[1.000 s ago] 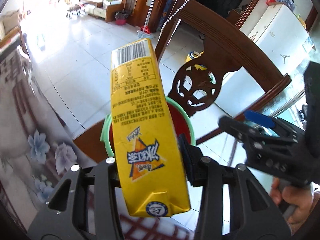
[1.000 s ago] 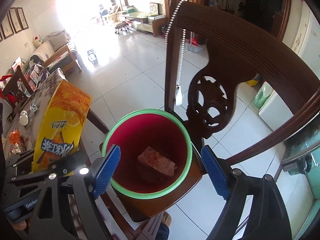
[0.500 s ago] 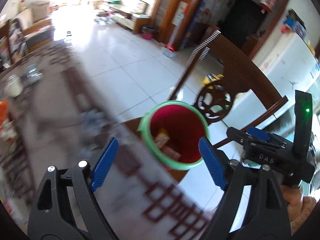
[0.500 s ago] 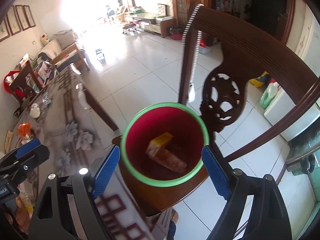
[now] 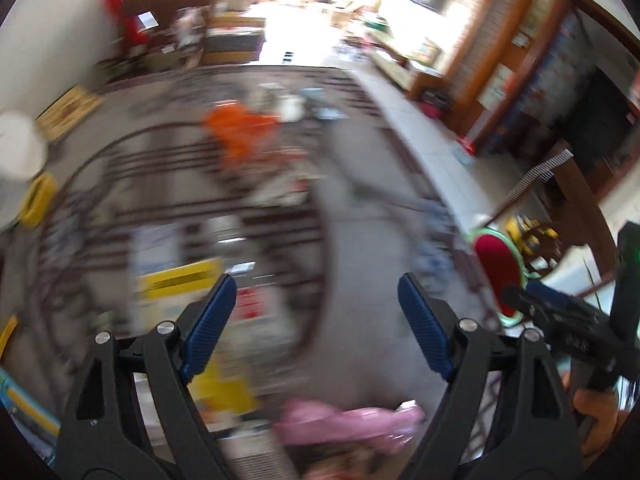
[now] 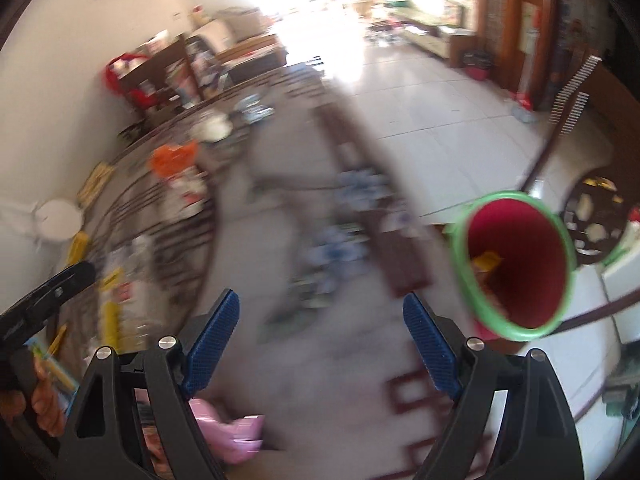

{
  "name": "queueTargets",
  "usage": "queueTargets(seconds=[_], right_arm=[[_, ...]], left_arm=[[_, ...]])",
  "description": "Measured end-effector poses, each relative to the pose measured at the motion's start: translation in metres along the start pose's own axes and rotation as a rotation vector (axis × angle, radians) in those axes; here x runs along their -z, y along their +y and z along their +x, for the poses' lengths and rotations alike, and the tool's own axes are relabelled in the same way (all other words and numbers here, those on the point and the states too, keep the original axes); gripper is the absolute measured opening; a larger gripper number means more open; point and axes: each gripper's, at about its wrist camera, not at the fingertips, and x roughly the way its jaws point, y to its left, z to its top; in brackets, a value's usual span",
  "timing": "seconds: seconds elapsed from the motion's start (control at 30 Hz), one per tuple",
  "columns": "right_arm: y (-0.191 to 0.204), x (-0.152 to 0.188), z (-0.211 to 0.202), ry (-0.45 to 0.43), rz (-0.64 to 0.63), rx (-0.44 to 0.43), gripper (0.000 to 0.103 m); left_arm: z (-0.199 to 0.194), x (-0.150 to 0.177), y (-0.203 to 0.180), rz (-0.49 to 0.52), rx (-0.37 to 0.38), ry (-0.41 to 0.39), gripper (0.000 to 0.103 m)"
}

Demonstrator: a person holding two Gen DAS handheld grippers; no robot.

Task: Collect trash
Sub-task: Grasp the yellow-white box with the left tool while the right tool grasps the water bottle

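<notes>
Both sets of jaws stand wide apart and grip nothing. The left gripper (image 5: 316, 320) has just been opening its jaws, and no thing shows between them now; the right gripper (image 6: 320, 340) is spread about as wide, with only blurred tabletop (image 6: 320, 360) between its pads.

Just below and inside the left jaws lies a pink wrapper (image 5: 348, 424); the same wrapper shows under the right gripper's own left finger. Just off the left gripper's left finger sit a yellow-labelled box (image 5: 180, 280) and some red-and-white packets, too smeared to name. Farther ahead of both jaws is an orange bag (image 5: 240, 132) among other litter. The bin (image 6: 516, 264), red inside with a green rim, stands off to the right of both jaws, past the tabletop edge, with at least a yellow carton (image 6: 486, 260) in it.

What could go wrong, as I judge it: both views are heavily smeared, so a grab made at this pace could miss the thin pink wrapper or shove it along the cloth instead of pinching it. The two grippers are close, the right one showing at the left gripper's right side, and both seem nearest the same wrapper, so they could knock together. Wide jaws coming down among crowded litter could also catch the box by mistake or sweep packets off the edge
</notes>
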Motion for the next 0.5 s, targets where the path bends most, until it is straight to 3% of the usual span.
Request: queueTargets(seconds=[0.23, 0.5], right_arm=[[0.112, -0.004, 0.071, 0.170, -0.139, -0.176, 0.077], [0.164, -0.012, 0.146, 0.335, -0.166, -0.159, 0.062]], left_arm=[[-0.017, 0.020, 0.092, -0.117, -0.092, 0.030, 0.080], [-0.016, 0.040, 0.125, -0.164, -0.064, 0.077, 0.080]])
